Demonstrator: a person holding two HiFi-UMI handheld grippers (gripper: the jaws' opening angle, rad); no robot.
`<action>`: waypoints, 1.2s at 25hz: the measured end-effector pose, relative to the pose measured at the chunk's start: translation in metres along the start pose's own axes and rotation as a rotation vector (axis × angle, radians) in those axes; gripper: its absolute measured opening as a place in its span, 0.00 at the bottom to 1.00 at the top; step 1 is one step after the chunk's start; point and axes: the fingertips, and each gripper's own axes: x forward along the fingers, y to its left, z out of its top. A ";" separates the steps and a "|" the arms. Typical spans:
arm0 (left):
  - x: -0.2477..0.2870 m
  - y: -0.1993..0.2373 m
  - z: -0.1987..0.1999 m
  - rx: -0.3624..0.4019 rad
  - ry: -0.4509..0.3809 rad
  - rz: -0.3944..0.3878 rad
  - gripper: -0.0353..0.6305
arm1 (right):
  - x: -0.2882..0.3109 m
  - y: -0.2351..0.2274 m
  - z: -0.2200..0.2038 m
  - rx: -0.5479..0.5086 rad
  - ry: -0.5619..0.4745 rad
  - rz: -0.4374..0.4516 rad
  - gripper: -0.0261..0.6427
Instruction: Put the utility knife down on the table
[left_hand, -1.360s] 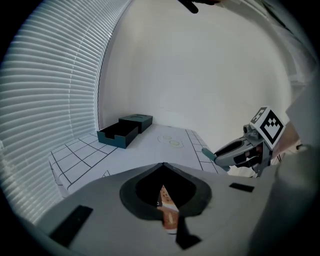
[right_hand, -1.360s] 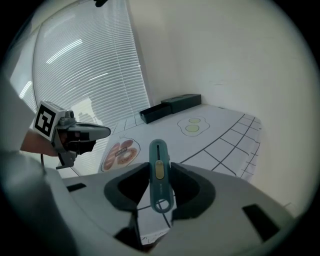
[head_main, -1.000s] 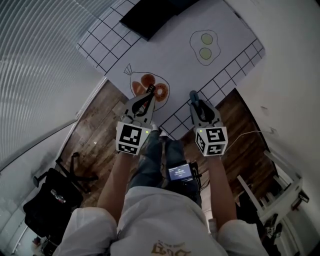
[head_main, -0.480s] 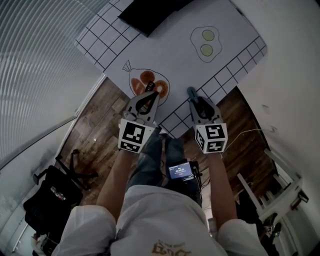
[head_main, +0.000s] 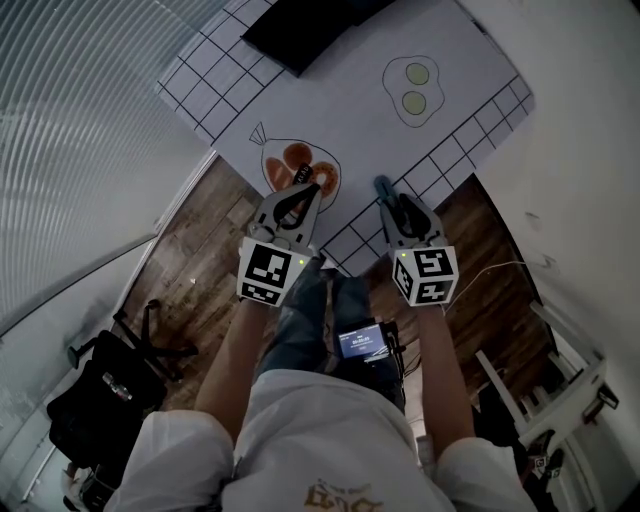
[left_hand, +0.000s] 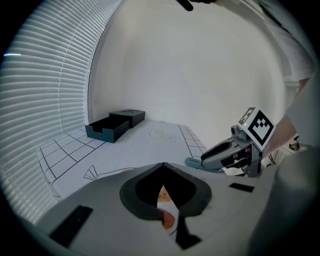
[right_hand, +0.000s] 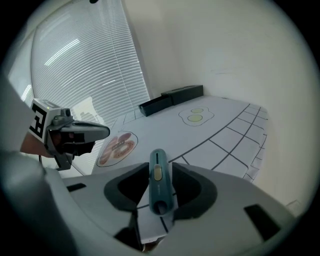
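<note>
The right gripper pinches the teal utility knife above the table's near edge, the knife's length running straight out along the jaws, while the left gripper, jaws pressed together on nothing, hovers just beside.
</note>
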 end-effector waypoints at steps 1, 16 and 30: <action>-0.001 0.000 0.000 0.000 0.000 0.002 0.06 | -0.001 0.000 0.000 0.000 -0.002 -0.002 0.25; -0.013 -0.003 0.017 -0.023 -0.043 0.024 0.06 | -0.034 -0.007 0.038 -0.036 -0.143 -0.057 0.05; -0.048 0.008 0.063 0.001 -0.119 0.085 0.06 | -0.092 -0.002 0.076 -0.081 -0.260 -0.128 0.05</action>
